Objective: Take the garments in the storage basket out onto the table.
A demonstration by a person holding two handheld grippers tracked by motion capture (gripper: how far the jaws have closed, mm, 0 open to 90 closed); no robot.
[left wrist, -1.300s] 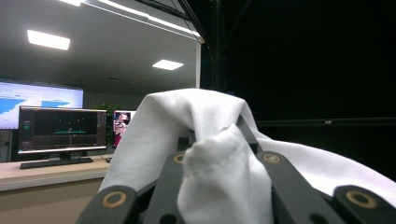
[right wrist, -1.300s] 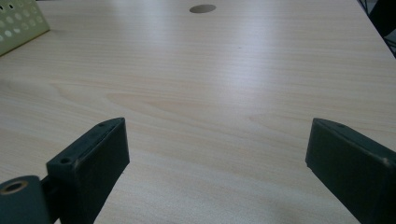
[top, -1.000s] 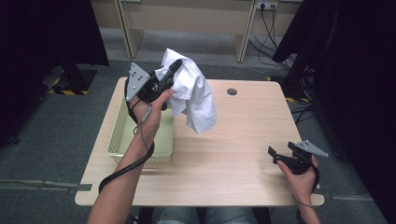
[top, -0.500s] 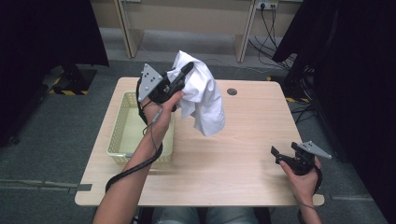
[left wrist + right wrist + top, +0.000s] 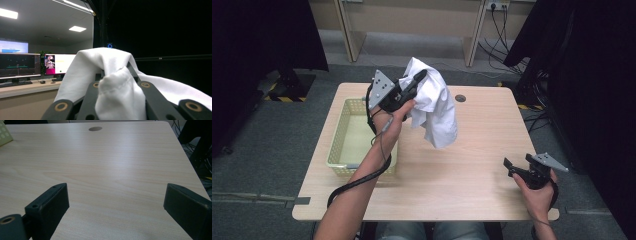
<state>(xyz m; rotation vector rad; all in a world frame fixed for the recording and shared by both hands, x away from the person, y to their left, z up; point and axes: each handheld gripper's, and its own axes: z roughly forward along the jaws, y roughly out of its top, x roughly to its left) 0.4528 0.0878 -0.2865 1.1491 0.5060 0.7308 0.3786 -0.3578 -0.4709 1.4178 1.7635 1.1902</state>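
Left tongs (image 5: 419, 77): we see them raised above the table (image 5: 452, 190), jaws closed on a white cloth (image 5: 436, 112); the cloth hangs clear of the tabletop, just beside the yellow basket (image 5: 337, 150)
Right tongs (image 5: 508, 166): jaws wide apart and empty; we find them low at the table's near right corner

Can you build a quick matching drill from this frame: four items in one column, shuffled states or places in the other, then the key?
Items:
1. white cloth
2. left gripper
3. right gripper
4. mesh basket

States:
A. open, low over bare tabletop at the table's right edge
B. sits on the table's left side
C. hangs in the air above the table
D. shut on fabric, raised

Pairs: 1-C, 2-D, 3-A, 4-B
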